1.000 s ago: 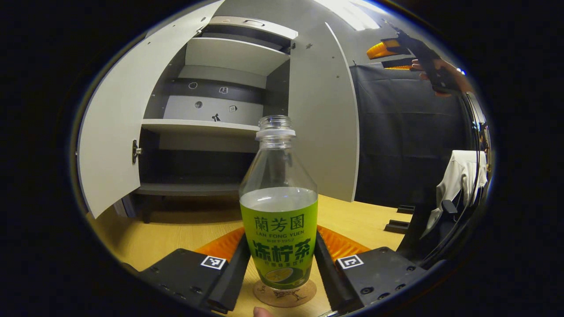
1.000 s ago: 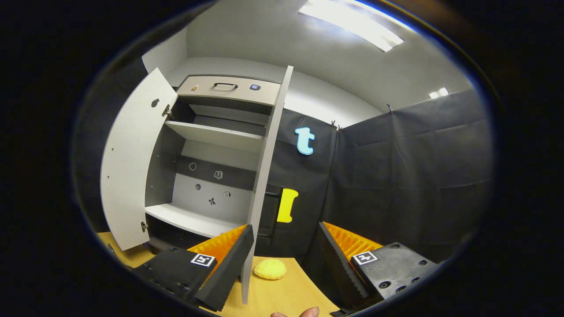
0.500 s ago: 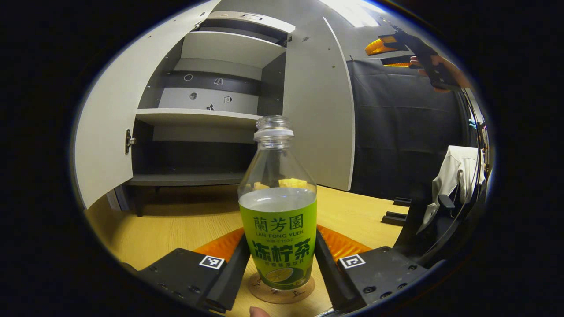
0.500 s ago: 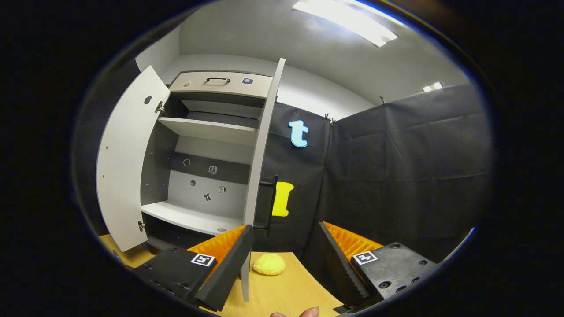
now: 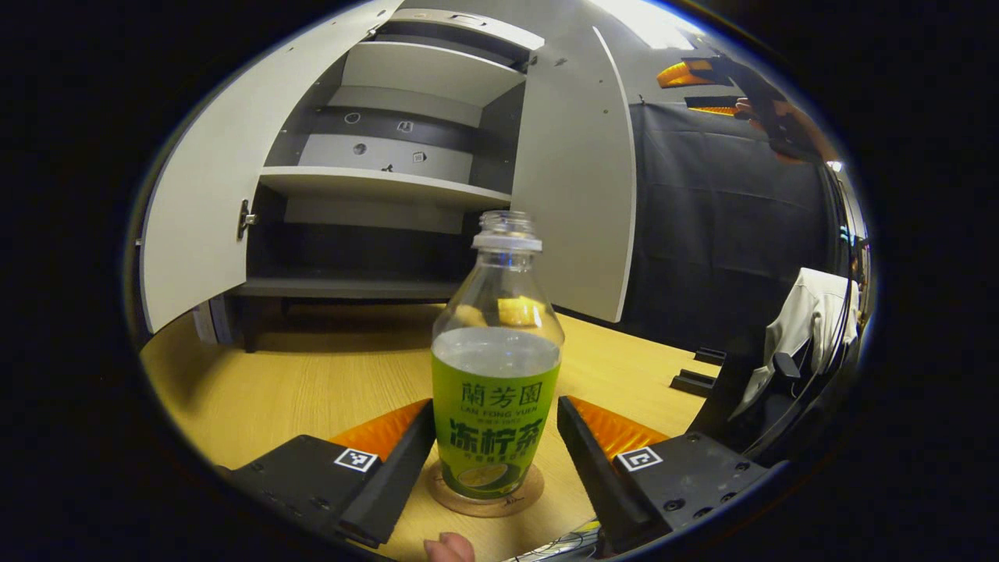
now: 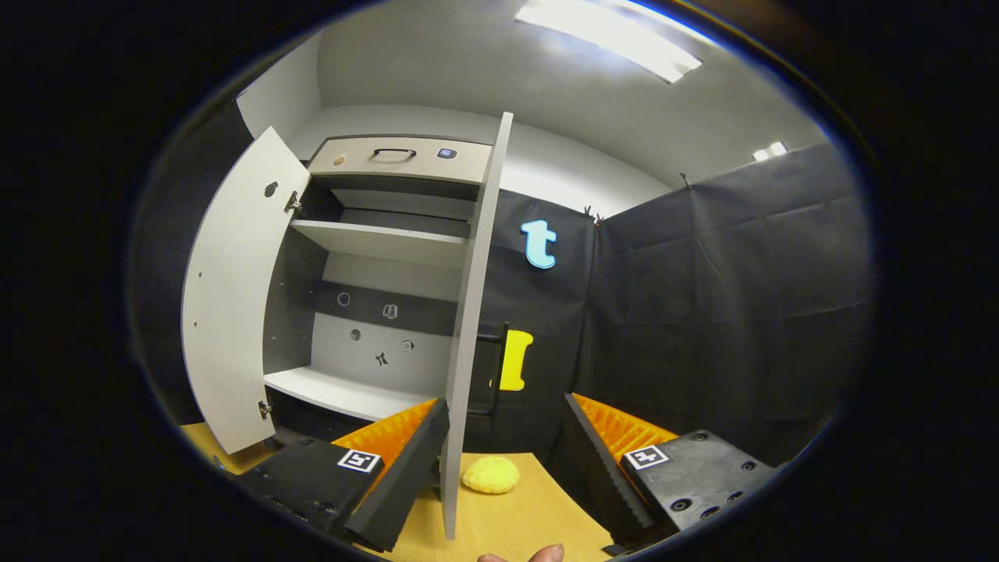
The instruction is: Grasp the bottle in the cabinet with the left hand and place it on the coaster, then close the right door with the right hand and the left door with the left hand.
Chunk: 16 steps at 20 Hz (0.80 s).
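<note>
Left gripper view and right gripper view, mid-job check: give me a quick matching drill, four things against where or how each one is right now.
Things:
1. bottle
2. left gripper
3. right door
4. yellow object

States:
A. swung open, seen nearly edge-on
B. lying on the table beyond the door's lower edge
C. standing upright on the coaster
D. open, fingers apart on either side of the bottle, not pressing it

Pairs: 1-C, 2-D, 3-A, 4-B
</note>
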Motion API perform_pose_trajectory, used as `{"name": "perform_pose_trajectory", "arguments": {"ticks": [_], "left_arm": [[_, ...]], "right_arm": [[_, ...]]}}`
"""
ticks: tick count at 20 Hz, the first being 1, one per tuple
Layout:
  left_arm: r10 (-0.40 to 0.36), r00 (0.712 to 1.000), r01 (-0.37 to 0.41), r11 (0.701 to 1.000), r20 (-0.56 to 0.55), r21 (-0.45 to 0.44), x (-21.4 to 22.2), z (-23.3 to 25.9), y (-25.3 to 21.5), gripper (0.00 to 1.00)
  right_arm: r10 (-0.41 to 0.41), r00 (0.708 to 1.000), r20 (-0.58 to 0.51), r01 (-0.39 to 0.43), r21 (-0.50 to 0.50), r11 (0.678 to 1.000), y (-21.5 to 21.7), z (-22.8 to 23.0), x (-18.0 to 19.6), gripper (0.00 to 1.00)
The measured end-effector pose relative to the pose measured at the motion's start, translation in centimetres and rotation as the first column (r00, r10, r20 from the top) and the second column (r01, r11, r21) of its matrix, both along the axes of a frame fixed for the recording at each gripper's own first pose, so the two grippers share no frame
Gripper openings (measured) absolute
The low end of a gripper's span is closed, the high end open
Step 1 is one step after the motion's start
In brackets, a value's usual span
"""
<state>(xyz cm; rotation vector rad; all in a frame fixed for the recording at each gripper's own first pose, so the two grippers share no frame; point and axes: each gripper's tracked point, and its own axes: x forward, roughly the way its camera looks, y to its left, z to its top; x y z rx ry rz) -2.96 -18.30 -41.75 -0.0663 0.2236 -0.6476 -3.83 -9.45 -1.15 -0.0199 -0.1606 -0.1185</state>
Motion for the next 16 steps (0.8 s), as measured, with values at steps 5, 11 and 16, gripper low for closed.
{"name": "perform_pose_trajectory", "arguments": {"ticks": [5,11,16], "left_arm": [[0.108,0.994,-0.108,0.994,-0.035,0.013,-2.3,-1.1,1.8,0.95],[0.220,0.975,-0.219,0.976,-0.016,0.014,-7.4,1.9,1.6,0.95],[0.300,0.952,-0.301,0.954,0.051,0.000,-9.9,8.9,1.8,0.95]], "right_arm": [[0.022,1.000,-0.005,-0.022,0.037,0.999,-1.3,0.0,2.3,0.97],[0.055,0.998,-0.038,-0.051,0.104,0.993,-3.9,-0.4,5.2,0.97],[0.037,0.994,-0.098,-0.018,0.186,0.982,-8.3,-2.3,7.4,0.97]]}}
